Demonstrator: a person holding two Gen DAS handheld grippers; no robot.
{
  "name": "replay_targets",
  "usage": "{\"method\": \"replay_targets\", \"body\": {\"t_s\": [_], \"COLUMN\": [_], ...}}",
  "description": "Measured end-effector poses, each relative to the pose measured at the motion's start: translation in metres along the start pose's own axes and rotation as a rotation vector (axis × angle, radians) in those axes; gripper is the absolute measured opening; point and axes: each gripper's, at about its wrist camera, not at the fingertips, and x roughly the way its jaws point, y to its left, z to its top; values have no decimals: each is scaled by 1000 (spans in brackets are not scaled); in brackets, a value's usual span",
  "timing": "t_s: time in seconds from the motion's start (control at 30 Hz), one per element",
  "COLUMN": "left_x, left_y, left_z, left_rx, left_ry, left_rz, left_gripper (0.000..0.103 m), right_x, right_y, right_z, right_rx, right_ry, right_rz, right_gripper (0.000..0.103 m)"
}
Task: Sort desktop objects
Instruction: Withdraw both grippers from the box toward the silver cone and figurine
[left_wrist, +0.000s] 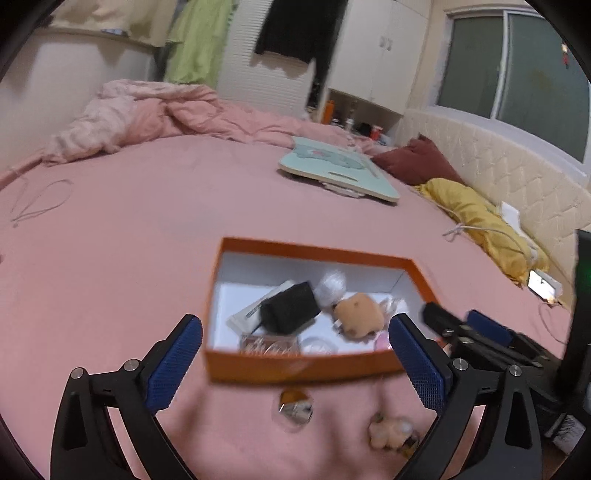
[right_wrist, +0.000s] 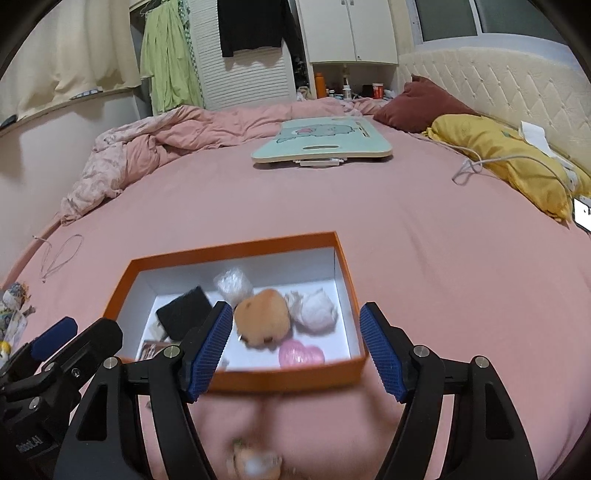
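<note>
An orange box (left_wrist: 295, 366) with a white inside sits on the pink bed; it also shows in the right wrist view (right_wrist: 236, 248). It holds a black pouch (left_wrist: 290, 309), a tan plush (left_wrist: 357, 311), a clear wrapped ball (left_wrist: 332, 286), a white plush (right_wrist: 317, 306) and a pink heart (right_wrist: 301, 353). My left gripper (left_wrist: 295, 354) is open and empty, just before the box's near wall. My right gripper (right_wrist: 295, 345) is open and empty over the box's near right part. A small clear-wrapped item (left_wrist: 293, 406) and a pale plush (left_wrist: 391, 430) lie on the bed before the box.
A mint lap desk (right_wrist: 325, 142) lies farther up the bed. A crumpled pink duvet (right_wrist: 155, 140) is at the far left, yellow (right_wrist: 506, 155) and maroon (right_wrist: 428, 105) pillows with a white cable at the right. A cord (right_wrist: 59, 258) lies at the left.
</note>
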Motion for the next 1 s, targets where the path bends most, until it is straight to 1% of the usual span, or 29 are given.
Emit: {"method": "replay_targets", "body": {"t_s": [0.07, 0.2, 0.27, 0.37, 0.43, 0.47, 0.53, 0.57, 0.6, 0.7, 0.77, 0.83, 0.87, 0.93, 1.0], "left_x": [-10, -28, -32, -33, -34, -34, -23, -12, -3, 2, 3, 3, 4, 4, 3], "left_y": [5, 19, 24, 21, 17, 17, 20, 24, 27, 18, 15, 16, 17, 17, 16], "left_z": [-10, -36, -50, -63, -71, -75, -87, -95, -102, -106, -108, -108, -108, -107, -107], "left_rx": [-12, -84, -111, -99, -63, -51, -45, -43, -20, 57, 81, 79, 76, 76, 81], "left_ry": [15, 41, 67, 113, 112, 112, 168, 234, 275, 272, 270, 271, 273, 273, 271], "left_rz": [18, 38, 47, 62, 83, 93, 127, 136, 148, 208, 228, 228, 227, 228, 232], "left_gripper": [101, 101, 101, 101, 101, 101, 101, 101, 101, 102, 102, 102, 102, 102, 102], "right_x": [-11, -34, -40, -48, -51, -51, -49, -47, -43, -31, -30, -29, -29, -27, -26], "right_y": [-1, -1, -3, -7, -8, -7, -6, -7, -9, -19, -22, -17, -15, -10, -8], "right_z": [-6, -25, -39, -65, -81, -87, -96, -99, -101, -110, -113, -114, -116, -117, -118], "right_rx": [-1, -15, -1, 38, 42, 35, 14, 10, 13, 69, 74, 39, 24, -4, -15], "right_ry": [-2, 1, 16, 61, 96, 113, 150, 168, 186, 243, 235, 229, 224, 219, 218], "right_rz": [-2, -21, -34, -56, -63, -53, -53, -58, -65, -67, -64, -79, -77, -79, -86], "right_gripper": [72, 72, 72, 72, 72, 72, 72, 72, 72, 72, 72, 72, 78, 84, 84]}}
